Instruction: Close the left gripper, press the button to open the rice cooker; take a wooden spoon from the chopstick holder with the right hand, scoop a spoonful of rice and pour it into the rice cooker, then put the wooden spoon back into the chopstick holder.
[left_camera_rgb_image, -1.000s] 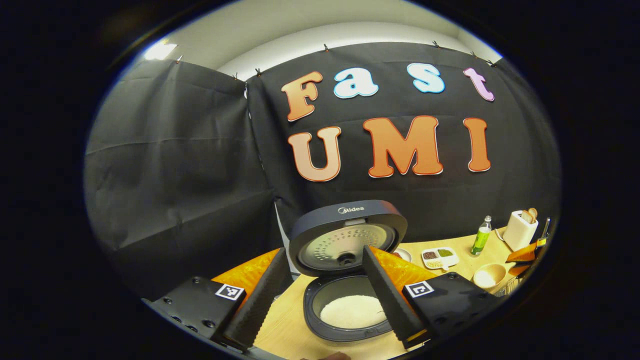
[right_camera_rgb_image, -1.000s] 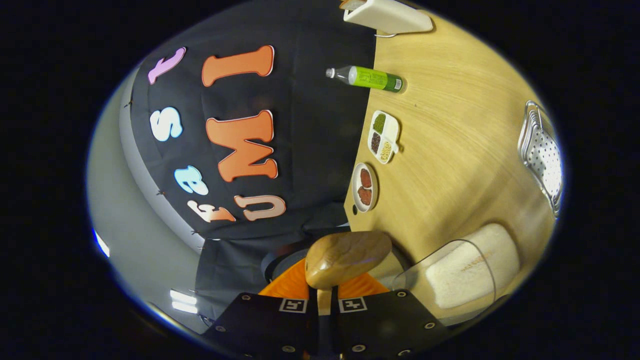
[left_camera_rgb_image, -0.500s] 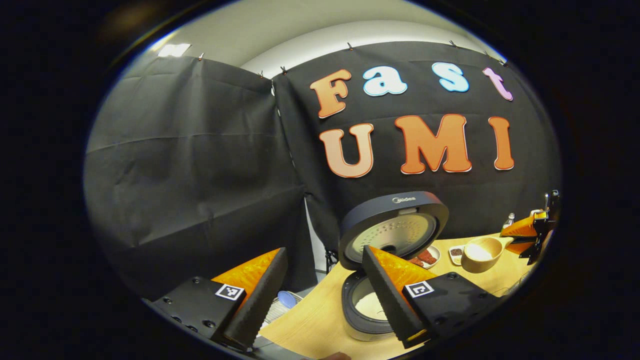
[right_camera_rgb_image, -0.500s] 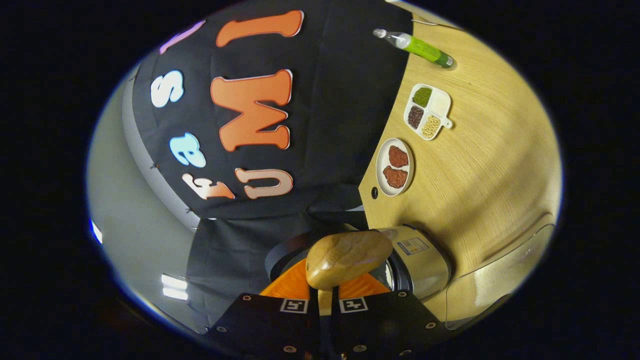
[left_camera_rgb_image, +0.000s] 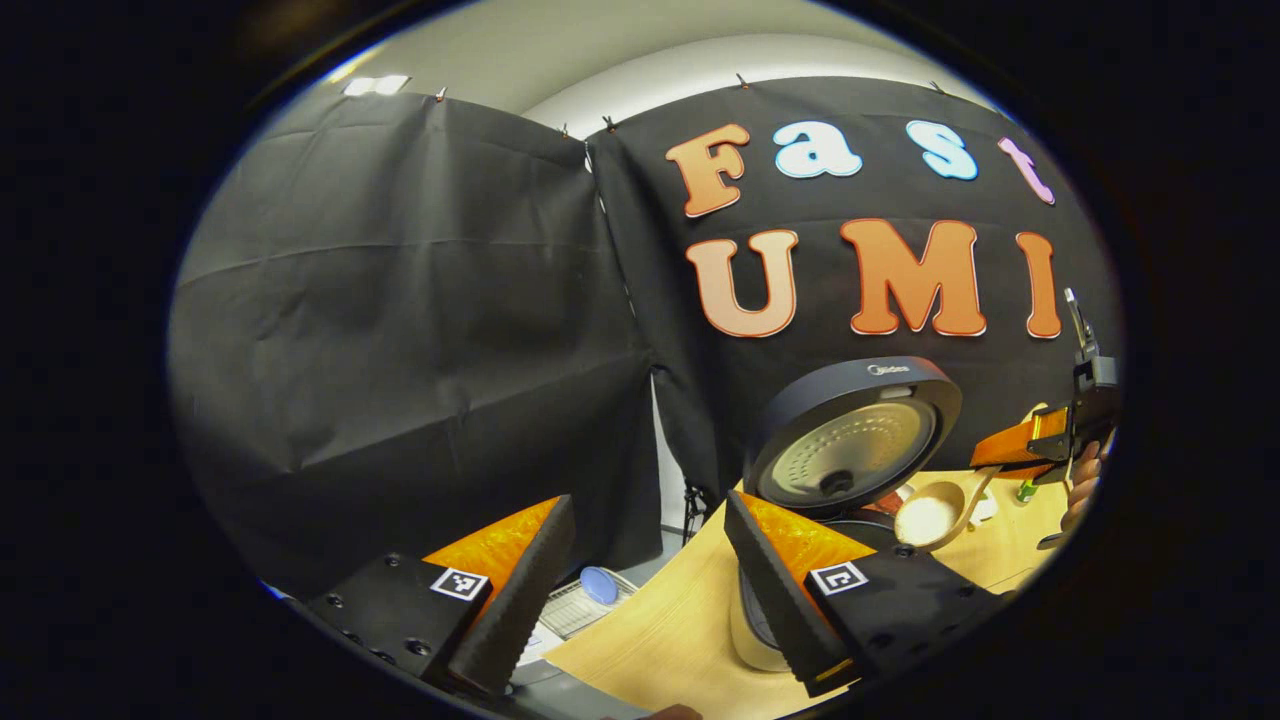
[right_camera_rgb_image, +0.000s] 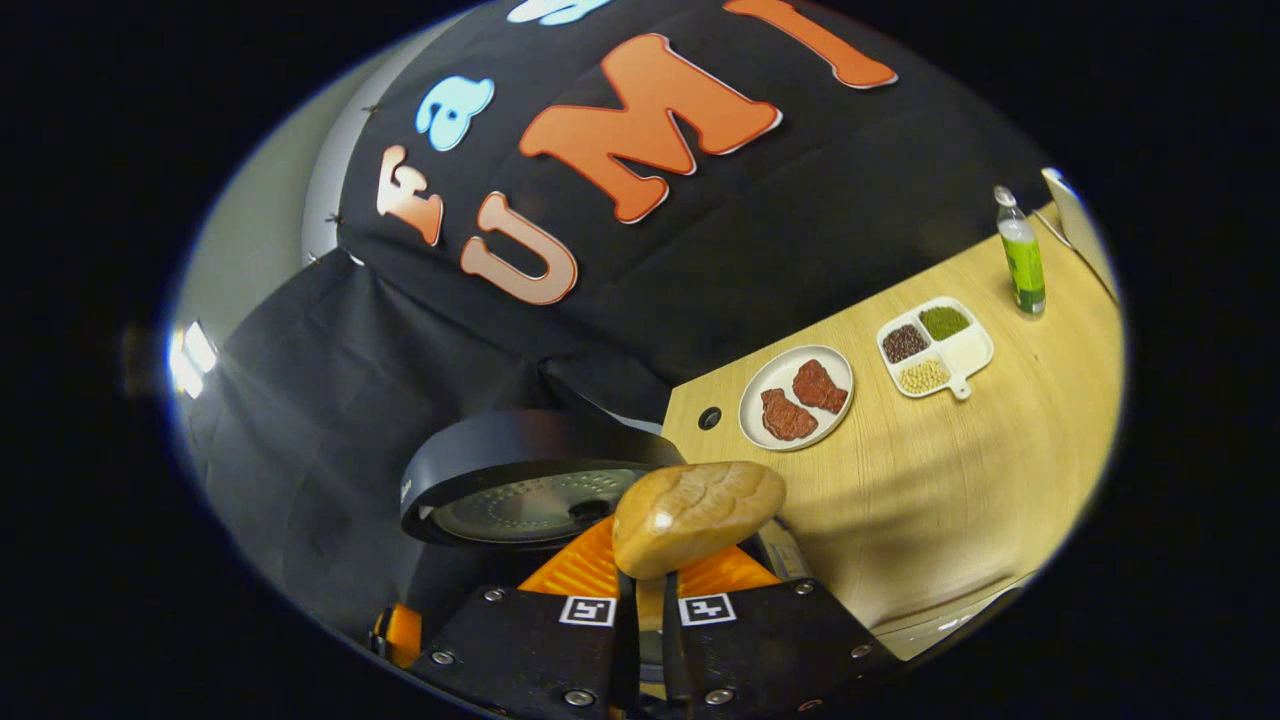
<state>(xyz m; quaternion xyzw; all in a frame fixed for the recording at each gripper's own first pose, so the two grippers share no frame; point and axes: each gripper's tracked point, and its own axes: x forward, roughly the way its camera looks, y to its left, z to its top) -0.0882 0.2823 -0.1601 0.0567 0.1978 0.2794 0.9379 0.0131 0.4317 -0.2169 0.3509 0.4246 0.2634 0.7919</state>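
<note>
Since the earlier frames the right gripper (right_camera_rgb_image: 640, 600) had been rolled back toward level, so that the table (right_camera_rgb_image: 960, 480) was seen lying at four o'clock in the right gripper view rather than standing on edge, and the left gripper (left_camera_rgb_image: 640, 590) had been swung aside, so that the rice cooker (left_camera_rgb_image: 850, 440) had slid from six o'clock toward three o'clock in the left gripper view. The left gripper's fingers were held well apart, with nothing between them. The right gripper's fingers were pressed together on the handle of the wooden spoon (right_camera_rgb_image: 697, 515), whose bowl was seen from the back at six o'clock, just in front of the raised lid (right_camera_rgb_image: 520, 480). In the left gripper view the spoon's bowl was seen loaded with white rice (left_camera_rgb_image: 925, 518), carried beside the lid at about four o'clock, with a hand (left_camera_rgb_image: 1080, 490) behind it. The lid had already been opened, the spoon fetched and the scoop made, by the look of it; the pour into the pot and the spoon's return to the chopstick holder were judged to remain. A plate of meat (right_camera_rgb_image: 795, 398), a divided dish (right_camera_rgb_image: 932, 347) and a green bottle (right_camera_rgb_image: 1022, 255) were left standing at two o'clock
</note>
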